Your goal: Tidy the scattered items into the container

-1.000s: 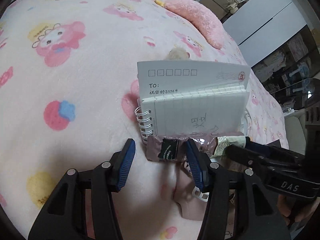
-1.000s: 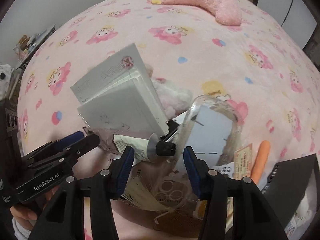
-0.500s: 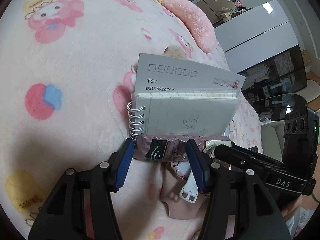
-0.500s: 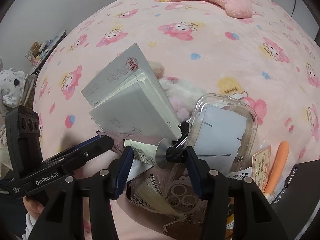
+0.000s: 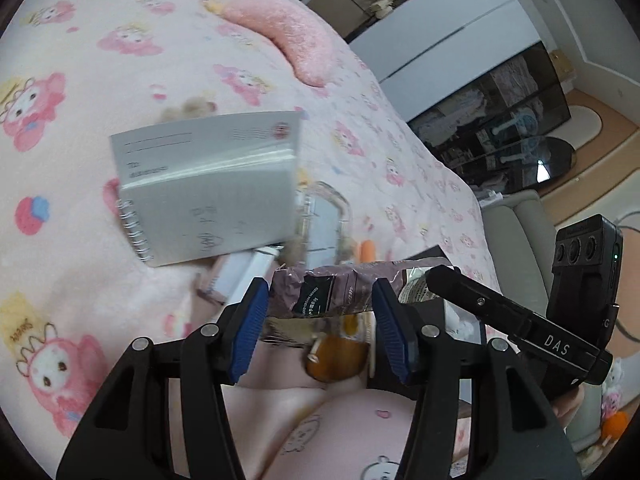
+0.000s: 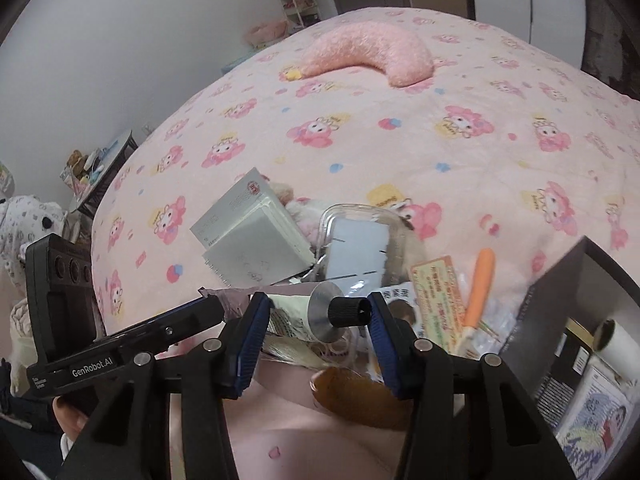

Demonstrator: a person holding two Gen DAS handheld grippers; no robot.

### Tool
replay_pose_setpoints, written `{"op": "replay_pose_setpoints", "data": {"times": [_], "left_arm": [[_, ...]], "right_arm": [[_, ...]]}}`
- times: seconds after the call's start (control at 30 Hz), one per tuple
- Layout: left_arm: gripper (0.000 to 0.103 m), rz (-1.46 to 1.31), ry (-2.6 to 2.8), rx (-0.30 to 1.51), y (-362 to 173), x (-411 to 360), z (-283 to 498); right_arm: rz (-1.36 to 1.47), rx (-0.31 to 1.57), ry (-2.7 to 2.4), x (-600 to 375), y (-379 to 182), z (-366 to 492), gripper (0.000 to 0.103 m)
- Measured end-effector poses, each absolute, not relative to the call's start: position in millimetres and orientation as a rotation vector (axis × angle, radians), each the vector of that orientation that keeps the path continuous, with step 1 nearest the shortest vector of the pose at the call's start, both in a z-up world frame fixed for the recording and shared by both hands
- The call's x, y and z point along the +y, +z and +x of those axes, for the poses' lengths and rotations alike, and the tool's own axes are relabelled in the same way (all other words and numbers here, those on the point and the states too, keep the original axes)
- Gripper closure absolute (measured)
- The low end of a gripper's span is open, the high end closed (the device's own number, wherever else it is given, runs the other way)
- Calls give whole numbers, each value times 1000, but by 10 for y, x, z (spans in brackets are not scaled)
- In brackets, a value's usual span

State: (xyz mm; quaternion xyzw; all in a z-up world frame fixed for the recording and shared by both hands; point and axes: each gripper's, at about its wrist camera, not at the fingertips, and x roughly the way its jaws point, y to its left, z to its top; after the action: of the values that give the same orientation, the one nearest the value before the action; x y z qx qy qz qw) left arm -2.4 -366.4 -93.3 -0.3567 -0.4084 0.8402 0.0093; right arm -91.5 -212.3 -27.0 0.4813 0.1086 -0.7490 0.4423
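Hand-cream tube [image 6: 298,314] level, cap right; left claw [image 5: 320,312] pinches crimped tail, right claw [image 6: 314,318] pinches cap end. Black box [image 6: 560,300] contents unclear.

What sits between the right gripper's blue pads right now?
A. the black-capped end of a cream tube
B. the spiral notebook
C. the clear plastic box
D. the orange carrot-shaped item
A: in the right wrist view the cream tube lies crosswise between the right gripper pads, its black cap by the right-hand pad.
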Motion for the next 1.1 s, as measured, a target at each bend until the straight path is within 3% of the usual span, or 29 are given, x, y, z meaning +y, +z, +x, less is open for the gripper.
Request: {"op": "replay_pose_setpoints", "data": {"times": [0.3,0.6,0.8,1.0,1.1], "left_arm": [[49,-1158,2356,-973,-548,-2204,-876],[48,-1440,2136,-721,-854,-741,-1783],[46,-1581,2125,-648,-1150,-508,-2101],[49,-1626,2142,-590,-1257,-446,-2215],[50,-1556,2129,-651,-1206,-523,-2150]], "right_arm": [[1100,175,-2179,-561,296,-1092,57],[1227,41,-2355,777,34,-1791,57],[1374,-76,-2357,1109,-398,-2094,57],[1488,-60,-2344,1186,-729,-2229,58],[1512,-44,-2355,1192,-770,-2227,61]]}}
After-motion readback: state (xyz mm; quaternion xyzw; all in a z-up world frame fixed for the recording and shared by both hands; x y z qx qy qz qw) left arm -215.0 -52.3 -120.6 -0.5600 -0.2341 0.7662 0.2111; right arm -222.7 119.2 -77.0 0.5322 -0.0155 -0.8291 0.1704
